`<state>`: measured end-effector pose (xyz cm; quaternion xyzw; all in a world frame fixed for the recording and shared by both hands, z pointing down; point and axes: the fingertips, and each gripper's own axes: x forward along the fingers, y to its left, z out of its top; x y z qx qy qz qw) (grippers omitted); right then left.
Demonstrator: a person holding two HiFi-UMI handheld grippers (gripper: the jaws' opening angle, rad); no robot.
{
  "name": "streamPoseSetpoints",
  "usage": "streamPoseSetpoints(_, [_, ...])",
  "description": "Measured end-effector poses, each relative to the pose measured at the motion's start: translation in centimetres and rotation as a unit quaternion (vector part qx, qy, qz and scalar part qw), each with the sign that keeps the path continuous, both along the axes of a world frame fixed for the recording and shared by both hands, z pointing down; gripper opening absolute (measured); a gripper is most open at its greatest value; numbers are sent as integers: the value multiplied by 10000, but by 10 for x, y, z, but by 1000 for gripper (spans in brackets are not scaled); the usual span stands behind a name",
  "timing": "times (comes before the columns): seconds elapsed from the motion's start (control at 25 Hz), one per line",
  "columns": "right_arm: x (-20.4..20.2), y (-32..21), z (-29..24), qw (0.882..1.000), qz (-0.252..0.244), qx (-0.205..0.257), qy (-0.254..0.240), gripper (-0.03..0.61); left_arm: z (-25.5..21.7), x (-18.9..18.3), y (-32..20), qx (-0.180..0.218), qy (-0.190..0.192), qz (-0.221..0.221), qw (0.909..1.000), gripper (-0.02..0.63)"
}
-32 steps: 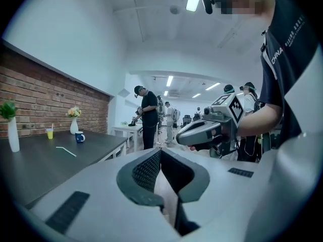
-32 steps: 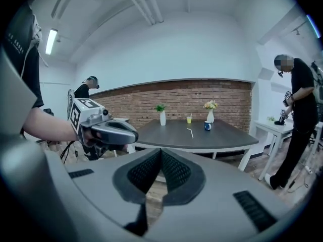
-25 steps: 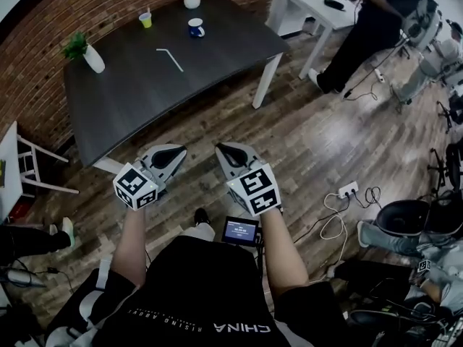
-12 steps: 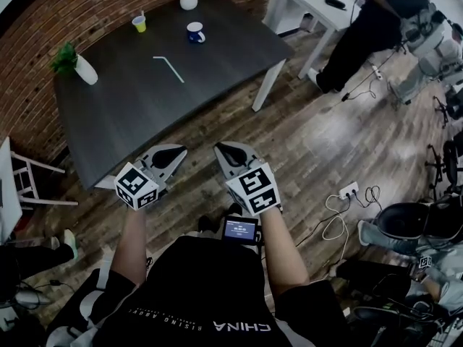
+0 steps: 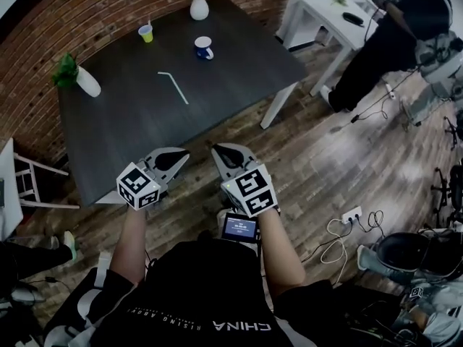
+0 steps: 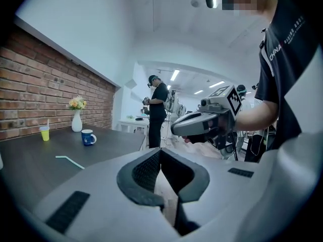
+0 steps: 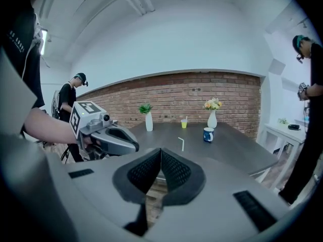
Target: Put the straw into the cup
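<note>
A white bent straw (image 5: 173, 87) lies flat in the middle of the dark table (image 5: 239, 71). It also shows in the left gripper view (image 6: 69, 161) and the right gripper view (image 7: 181, 143). Behind it stand a blue mug (image 5: 204, 47) and, further left, a small yellow cup (image 5: 147, 32) with a straw in it. My left gripper (image 5: 181, 152) and right gripper (image 5: 219, 149) hover side by side at the table's near edge, well short of the straw. Both are shut with nothing between the jaws.
A white vase with flowers (image 5: 199, 6) stands at the table's far edge and a white vase with a green plant (image 5: 87, 82) at its left. A white table (image 5: 325, 13) and a standing person (image 5: 391, 42) are at the right. Cables and a power strip (image 5: 352, 214) lie on the wooden floor.
Both grippers have travelled forward together toward the dark table, and the table and straw now sit closer. The jaws stayed shut.
</note>
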<state>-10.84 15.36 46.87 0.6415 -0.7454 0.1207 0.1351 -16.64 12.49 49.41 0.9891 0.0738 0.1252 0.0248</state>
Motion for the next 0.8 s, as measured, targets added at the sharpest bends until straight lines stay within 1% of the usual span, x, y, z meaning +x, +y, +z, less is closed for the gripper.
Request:
streamPoseSetpoints(0.24, [57, -38, -2, 9996, -249, -17, -123, 8, -7, 58, -30, -43, -37, -49, 10000, 3])
streamPoseSetpoints(0.44, [97, -57, -2, 9991, -405, -16, -143, 8, -8, 95, -46, -81, -90, -192, 9997, 3])
streamPoseSetpoints(0.56, [112, -66, 3, 9986, -517, -56, -61, 8, -9, 109, -54, -41, -81, -313, 9995, 3])
streamPoseSetpoints(0.64, [118, -75, 3, 9982, -589, -66, -36, 8, -9, 115, -59, -45, -102, -302, 9995, 3])
streamPoseSetpoints(0.72, [121, -83, 1, 9977, -640, -30, -197, 8, -7, 120, -60, -151, -180, -209, 9995, 3])
streamPoseSetpoints(0.8, [125, -90, 0, 9971, -681, -10, -335, 8, -7, 124, -62, -121, -249, -168, 9995, 3])
